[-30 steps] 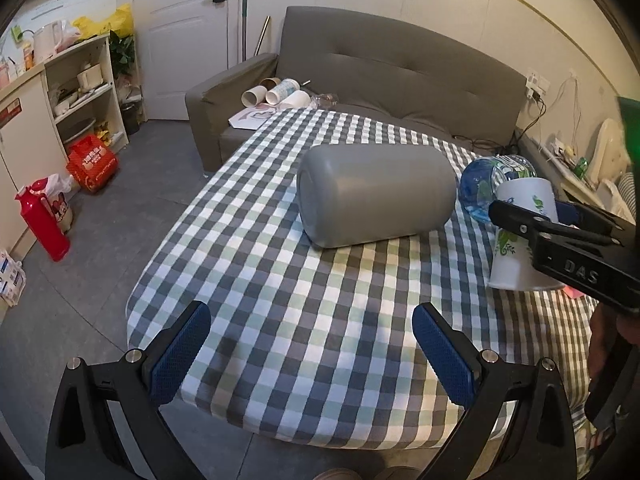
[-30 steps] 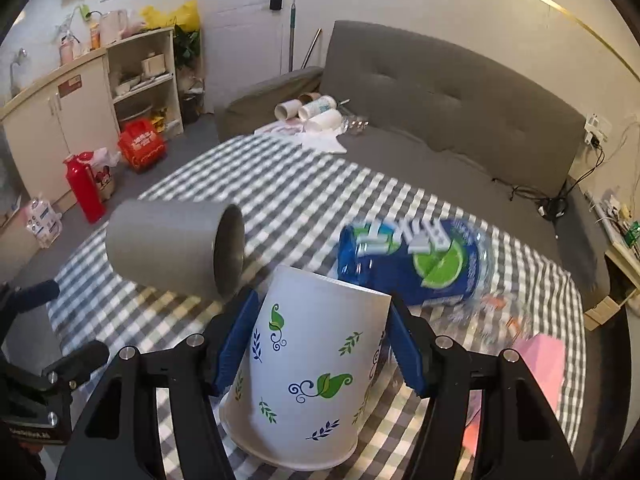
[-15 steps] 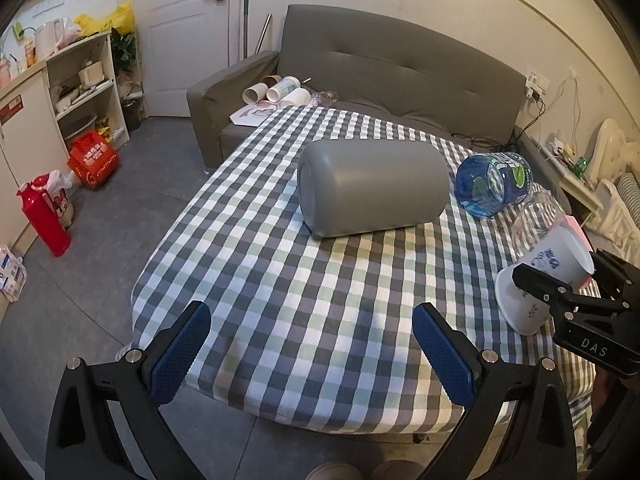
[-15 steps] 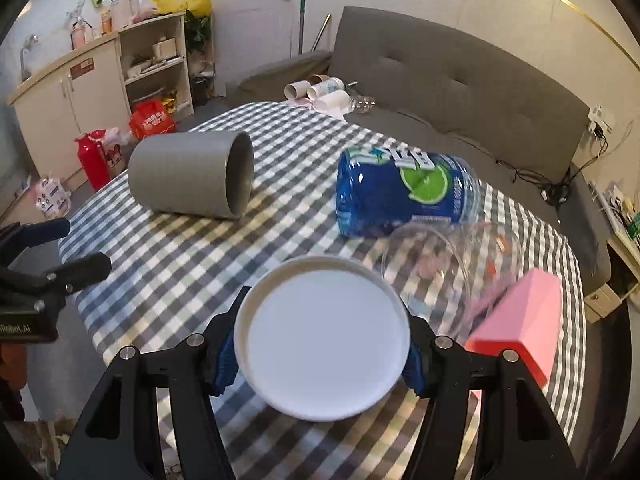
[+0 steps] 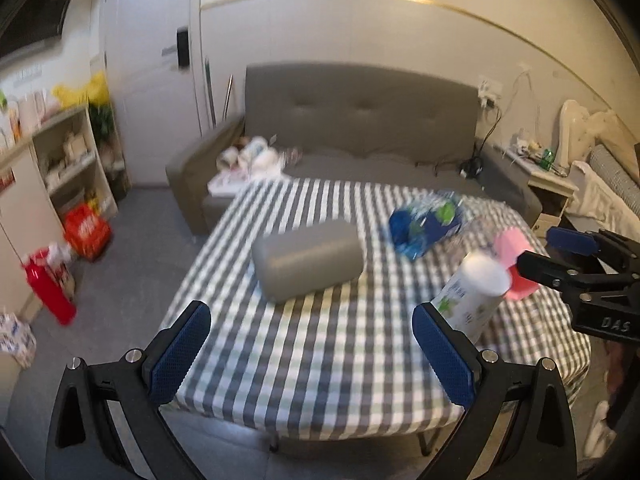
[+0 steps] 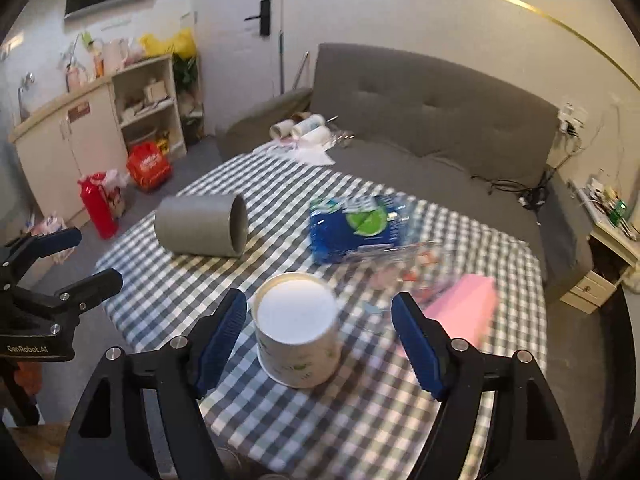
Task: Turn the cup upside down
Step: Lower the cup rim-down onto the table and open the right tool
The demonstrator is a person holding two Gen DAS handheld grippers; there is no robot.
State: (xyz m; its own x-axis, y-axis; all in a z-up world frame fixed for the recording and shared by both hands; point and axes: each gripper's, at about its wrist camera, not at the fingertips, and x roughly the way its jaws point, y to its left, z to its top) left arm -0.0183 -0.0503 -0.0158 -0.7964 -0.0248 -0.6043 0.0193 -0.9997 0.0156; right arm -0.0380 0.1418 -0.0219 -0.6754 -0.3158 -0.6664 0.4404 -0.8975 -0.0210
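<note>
Both fingers of the right gripper (image 6: 318, 336) are standing apart, grasping nothing; the cup (image 6: 297, 346) is sitting between them upside down on the checked table (image 6: 360, 420). The flip is looking finished. The left gripper (image 5: 310, 354) is hanging spread, idle.

Readable text is sparse. From my left wrist cam, my right gripper (image 5: 560, 254) body shows "DAS" in pale letters on the black housing, low at the right edge. From my right wrist cam, my left gripper (image 6: 68, 256) body reads "GenRobot.AI" on its black housing at the left edge. The blue bottle (image 6: 356, 228) label has white characters along the top, too blurred to read. The cup (image 6: 298, 340) print is just green leaf marks, no legible words. Small red plate on the cabinet (image 6: 80, 110) door: unreadable.
</note>
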